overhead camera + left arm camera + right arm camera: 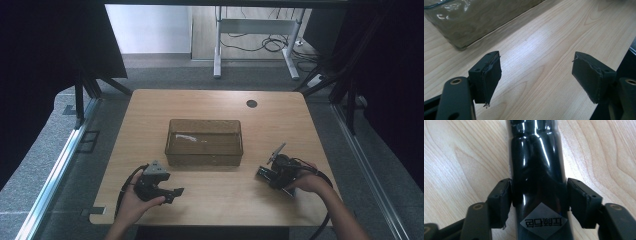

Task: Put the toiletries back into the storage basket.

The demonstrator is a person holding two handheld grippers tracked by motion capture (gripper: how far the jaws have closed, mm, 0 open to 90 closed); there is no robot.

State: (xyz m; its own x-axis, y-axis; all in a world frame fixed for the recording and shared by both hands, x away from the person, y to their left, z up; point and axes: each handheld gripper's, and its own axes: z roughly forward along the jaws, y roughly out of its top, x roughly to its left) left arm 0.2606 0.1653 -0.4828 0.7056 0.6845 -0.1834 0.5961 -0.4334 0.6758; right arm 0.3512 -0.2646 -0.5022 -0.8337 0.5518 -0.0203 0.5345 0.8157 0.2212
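On the wooden table [150, 107], the clear bin [204, 142] sits centered between my hands for easy reach. My left gripper [536, 75] waits, jaws wide and empty. My right gripper [539, 197] clamps the glossy black bottle [536, 170], lying flat on the wood, likely bound for the bin.

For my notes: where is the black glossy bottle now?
The black bottle lies on the table between the right gripper's jaws, right of the clear container.

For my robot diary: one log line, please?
right tongs: around glossy black plastic bottle | left tongs: open, empty | clear glass dish: mid-table
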